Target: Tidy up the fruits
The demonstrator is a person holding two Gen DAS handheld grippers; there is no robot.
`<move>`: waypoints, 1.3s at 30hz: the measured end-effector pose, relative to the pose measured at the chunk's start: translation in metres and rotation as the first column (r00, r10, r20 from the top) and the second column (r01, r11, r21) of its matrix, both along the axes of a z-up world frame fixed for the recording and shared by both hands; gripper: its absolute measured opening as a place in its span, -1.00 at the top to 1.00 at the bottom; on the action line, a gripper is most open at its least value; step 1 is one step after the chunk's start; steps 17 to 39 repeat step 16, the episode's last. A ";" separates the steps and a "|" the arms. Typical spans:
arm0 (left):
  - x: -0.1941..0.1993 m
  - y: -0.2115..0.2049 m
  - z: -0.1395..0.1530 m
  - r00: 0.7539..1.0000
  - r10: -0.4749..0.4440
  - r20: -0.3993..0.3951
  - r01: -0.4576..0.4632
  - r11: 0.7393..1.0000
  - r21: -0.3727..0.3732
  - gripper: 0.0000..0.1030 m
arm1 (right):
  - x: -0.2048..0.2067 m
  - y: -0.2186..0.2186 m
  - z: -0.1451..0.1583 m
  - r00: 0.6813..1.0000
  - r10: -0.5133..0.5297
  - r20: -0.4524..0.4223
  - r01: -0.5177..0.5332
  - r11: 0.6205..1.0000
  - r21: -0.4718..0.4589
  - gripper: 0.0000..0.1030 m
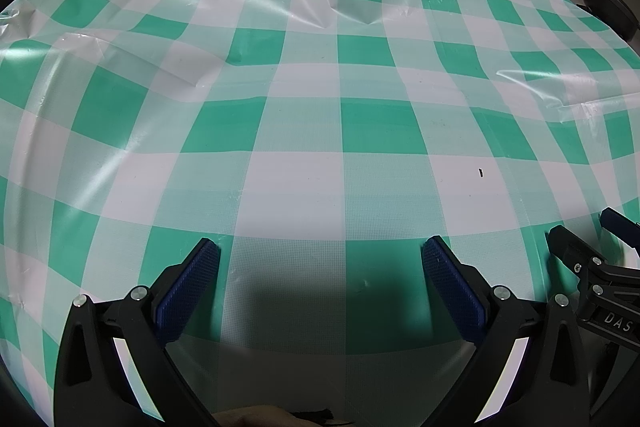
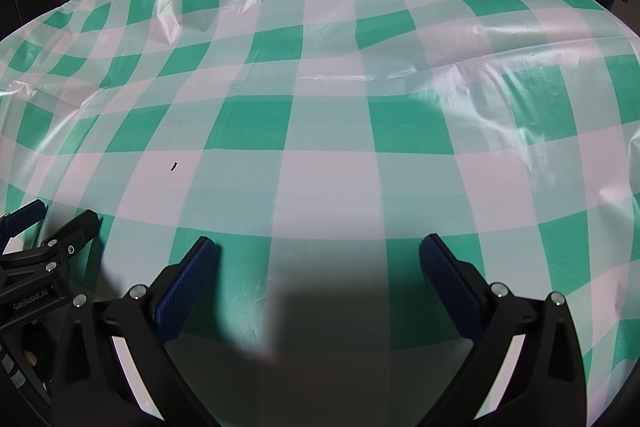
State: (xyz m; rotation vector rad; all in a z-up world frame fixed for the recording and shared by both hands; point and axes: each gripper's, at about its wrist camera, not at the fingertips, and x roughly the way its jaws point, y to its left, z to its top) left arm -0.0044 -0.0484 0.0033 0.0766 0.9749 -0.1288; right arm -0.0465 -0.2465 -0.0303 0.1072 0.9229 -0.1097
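Green-checked plastic cloth (image 1: 304, 131) covers the surface; I see no fruit on it. My left tool (image 1: 320, 263) and right tool (image 2: 318, 259) hover above the cloth, both spread apart, empty. Next I must find the fruit first.

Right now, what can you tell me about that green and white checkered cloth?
The tablecloth is thin, shiny plastic in big green and white checks. It lies spread over the table, wrinkled and puckered toward the far edge, with glare streaks on its creases. A tiny dark speck sits on one white square. No fruit rests on it in either view. The open left gripper and right gripper hover above its near part.
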 end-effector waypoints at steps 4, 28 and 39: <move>0.000 0.000 0.000 1.000 0.000 0.000 0.000 1.000 -0.001 -0.92 | 0.000 0.000 0.000 1.000 0.000 0.000 0.000 1.000 0.000 -0.97; 0.000 0.000 -0.001 1.000 -0.004 0.000 0.004 1.000 -0.004 -0.92 | 0.000 0.000 0.000 1.000 0.000 0.000 0.000 1.000 0.000 -0.97; 0.000 0.000 -0.001 1.000 -0.004 0.000 0.004 1.000 -0.004 -0.92 | 0.000 0.000 0.000 1.000 0.000 0.000 0.000 1.000 0.000 -0.97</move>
